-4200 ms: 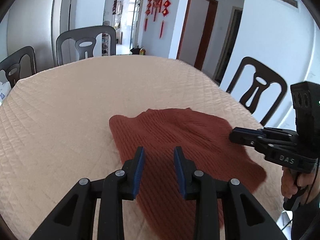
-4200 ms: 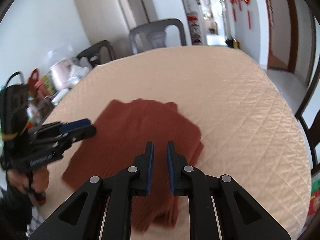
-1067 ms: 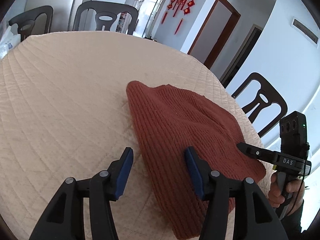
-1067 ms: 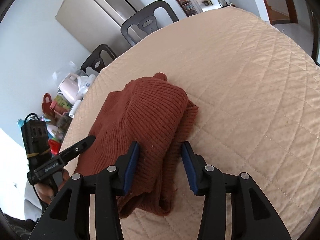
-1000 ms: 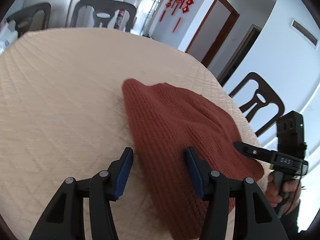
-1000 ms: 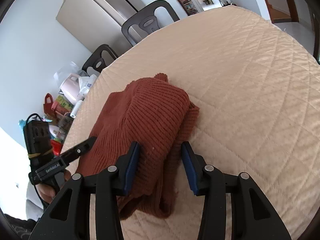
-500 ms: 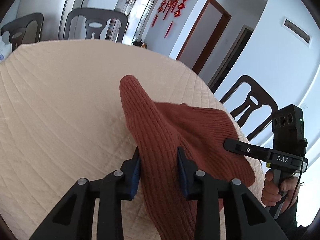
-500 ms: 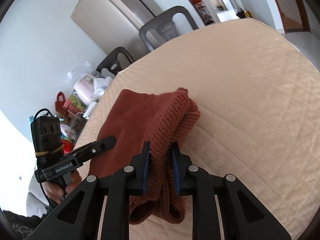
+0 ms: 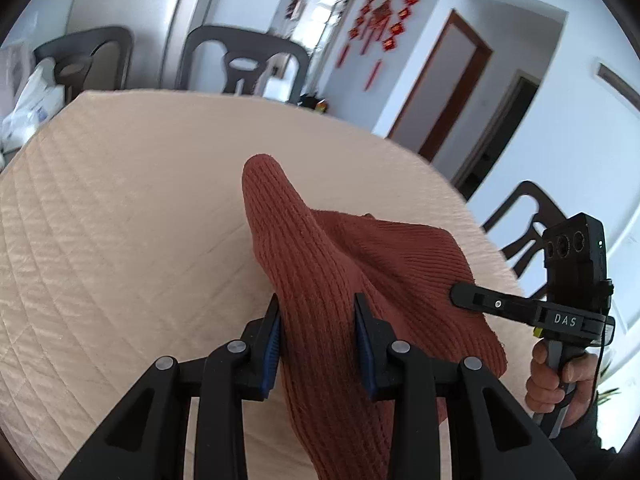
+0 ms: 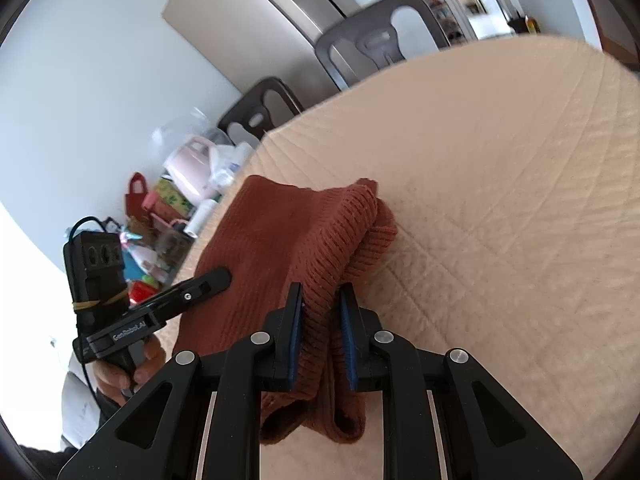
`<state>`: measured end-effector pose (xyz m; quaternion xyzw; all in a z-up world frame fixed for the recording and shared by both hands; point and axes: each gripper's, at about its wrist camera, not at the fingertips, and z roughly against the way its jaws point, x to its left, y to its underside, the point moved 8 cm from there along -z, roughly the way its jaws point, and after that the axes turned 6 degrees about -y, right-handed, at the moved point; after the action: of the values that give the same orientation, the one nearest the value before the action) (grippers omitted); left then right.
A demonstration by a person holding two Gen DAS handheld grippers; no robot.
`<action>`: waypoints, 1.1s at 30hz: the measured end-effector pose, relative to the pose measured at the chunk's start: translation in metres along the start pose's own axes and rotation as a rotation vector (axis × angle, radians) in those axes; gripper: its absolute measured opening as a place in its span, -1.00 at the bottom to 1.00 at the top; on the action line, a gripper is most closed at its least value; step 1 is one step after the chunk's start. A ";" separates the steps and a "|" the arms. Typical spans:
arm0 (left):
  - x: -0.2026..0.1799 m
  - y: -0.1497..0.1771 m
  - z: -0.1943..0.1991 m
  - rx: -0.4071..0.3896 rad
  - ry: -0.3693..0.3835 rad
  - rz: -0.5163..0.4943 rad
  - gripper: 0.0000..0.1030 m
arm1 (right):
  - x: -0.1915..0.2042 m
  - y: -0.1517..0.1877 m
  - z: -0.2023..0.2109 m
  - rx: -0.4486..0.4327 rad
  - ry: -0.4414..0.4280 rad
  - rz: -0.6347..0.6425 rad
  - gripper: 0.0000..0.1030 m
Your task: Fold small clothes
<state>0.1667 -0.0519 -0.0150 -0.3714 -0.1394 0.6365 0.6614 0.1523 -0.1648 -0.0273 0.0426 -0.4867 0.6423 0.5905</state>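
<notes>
Rust-red ribbed knit garment held over the quilted beige bench, near the bench's close edge. Left tongs are clenched on a raised ridge of the knit, blue pads pressing it from both sides; right tongs likewise pinch a doubled fold of the same garment, whose two loose ends hang below the pads. In the left wrist view the long axis of the gripped ridge runs away from the camera, rising to a rounded peak that points toward the far side of the bench; the ribs follow that axis. The rest of the cloth drops off to the right toward the right tongs, seen here side-on with their tip against the knit. In the right wrist view the fold runs forward and slightly right, ending in a bunched corner resting on the bench; a flatter panel spreads left toward the left tongs.

Legible writing: "DAS" in white on the body of the right tongs (left wrist view); "GenRobot.AI" on the body of the left tongs (right wrist view).

Surroundings: dark chairs around the bench, red hanging ornaments on the far wall, a pink kettle among clutter beyond the bench edge.
</notes>
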 end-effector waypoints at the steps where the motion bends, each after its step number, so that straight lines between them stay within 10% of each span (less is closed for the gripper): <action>1: 0.006 0.004 -0.006 0.014 -0.017 0.008 -0.31 | -0.009 0.001 -0.007 0.008 0.015 -0.018 -0.65; 21: 0.004 -0.003 -0.022 -0.009 -0.117 -0.098 -0.19 | -0.027 -0.022 -0.018 0.029 0.190 0.093 -0.61; 33: -0.003 0.034 0.043 -0.069 -0.124 -0.124 -0.20 | 0.026 0.024 0.028 0.044 0.232 0.282 -0.61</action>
<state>0.1127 -0.0444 -0.0078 -0.3444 -0.2249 0.6110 0.6764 0.1107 -0.1607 -0.0107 -0.0875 -0.4021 0.7298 0.5459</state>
